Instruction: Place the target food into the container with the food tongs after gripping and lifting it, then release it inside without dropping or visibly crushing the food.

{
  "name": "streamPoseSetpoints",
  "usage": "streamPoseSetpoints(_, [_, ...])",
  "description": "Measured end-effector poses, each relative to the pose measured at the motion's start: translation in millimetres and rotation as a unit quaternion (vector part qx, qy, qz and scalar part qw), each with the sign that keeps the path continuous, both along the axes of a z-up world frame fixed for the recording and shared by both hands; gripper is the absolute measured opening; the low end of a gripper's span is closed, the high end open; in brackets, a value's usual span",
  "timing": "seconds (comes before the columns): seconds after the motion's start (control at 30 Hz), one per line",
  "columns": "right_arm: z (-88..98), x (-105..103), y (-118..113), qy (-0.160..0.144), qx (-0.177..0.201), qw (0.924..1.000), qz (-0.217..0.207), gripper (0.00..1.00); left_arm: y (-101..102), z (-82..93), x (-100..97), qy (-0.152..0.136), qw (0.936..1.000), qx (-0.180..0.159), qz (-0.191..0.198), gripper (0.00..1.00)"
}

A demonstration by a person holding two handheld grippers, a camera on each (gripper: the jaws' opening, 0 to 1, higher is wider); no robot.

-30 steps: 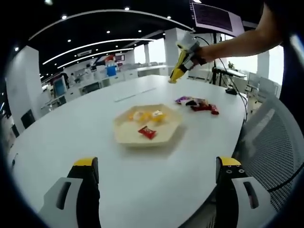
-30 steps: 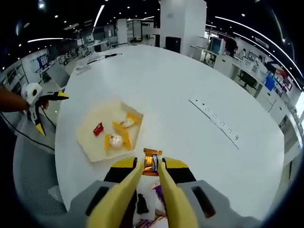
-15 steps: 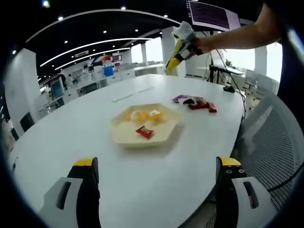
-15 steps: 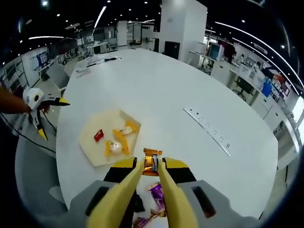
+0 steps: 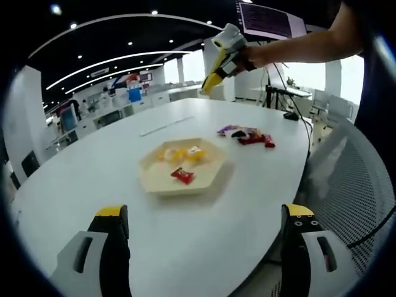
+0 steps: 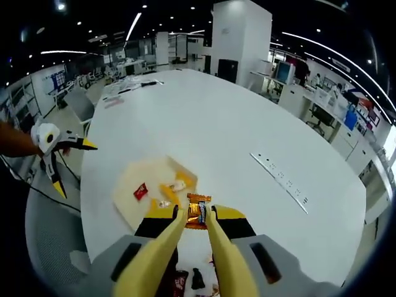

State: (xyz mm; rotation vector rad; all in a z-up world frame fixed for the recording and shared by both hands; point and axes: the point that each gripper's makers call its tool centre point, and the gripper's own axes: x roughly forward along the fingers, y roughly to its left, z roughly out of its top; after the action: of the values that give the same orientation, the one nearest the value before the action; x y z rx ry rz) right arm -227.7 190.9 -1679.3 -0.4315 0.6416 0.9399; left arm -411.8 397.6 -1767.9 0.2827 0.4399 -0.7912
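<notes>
Candy, an orange-wrapped piece (image 6: 198, 212), sits pinched between the tips of the yellow food tongs (image 6: 185, 247) that our right tool (image 6: 197, 230) squeezes together; we see it held up in the air, well above the tabletop (image 6: 247, 142). The wrapper stands roughly upright between the tong tips, its long axis running along the tongs and away from us.

The relation that matters is the one between this candy and the hexagonal tray (image 6: 133, 207). In the right gripper view the tray lies below the candy and off to its left, its near corner passing just under the tong tips, so we judge the candy to hang over the tray's edge, not its middle. The next move would call for a short shift toward the tray's centre, then a descent before easing the tongs apart.

The tray already holds a red candy (image 5: 182, 176) and some yellow pieces (image 5: 176, 153). Beyond the tray, a pile of loose wrapped sweets (image 5: 244, 134) lies on the tabletop.

Our left tool (image 5: 204, 232) hangs back from the tray with its jaws spread wide, holding nothing. The right tool is the nearer one and carries the load.
</notes>
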Motion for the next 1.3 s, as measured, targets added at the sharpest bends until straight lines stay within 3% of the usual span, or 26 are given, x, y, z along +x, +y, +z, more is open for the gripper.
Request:
streamPoseSetpoints(0.1, [-1.5, -2, 12, -0.004, -0.005, 0.9999, 0.01, 0.2, -1, -4.2, -1.8, 0.005, 0.9999, -0.008, -0.003, 0.99])
streamPoseSetpoints(0.23, [0.5, -3, 25, -0.004, 0.001, 1.0, 0.009, 0.2, -2, -7.5, -3.7, -0.007, 0.9996, 0.013, -0.025, 0.99])
streamPoseSetpoints(0.37, [-3.0, -7, 44, -0.002, 0.001, 0.9998, 0.019, 0.2, -1, -6.9, -0.2, 0.005, 0.9999, -0.01, -0.007, 0.99])
streamPoseSetpoints(0.7, [-3.4, -13, 74, 0.003, 0.001, 0.9992, 0.04, 0.2, -3, -1.2, -1.1, 0.005, 0.9997, -0.024, -0.002, 0.99])
streamPoseSetpoints(1.0, [-3.8, -18, 94, 0.003, -0.003, 0.9986, 0.054, 0.21, 5, -6.7, 3.4, 0.004, 0.9998, -0.02, 0.01, 0.96])
streamPoseSetpoints(1.23, [-6.9, -26, 106, 0.001, -0.013, 0.9975, 0.069, 0.21, 5, 3.2, 5.6, -0.016, 0.9996, -0.013, 0.018, 0.98])
streamPoseSetpoints(1.3, [-8.4, -29, 108, 0.003, -0.013, 0.9973, 0.072, 0.23, 9, 8.2, 8.6, -0.035, 0.9991, 0.008, 0.022, 0.99])
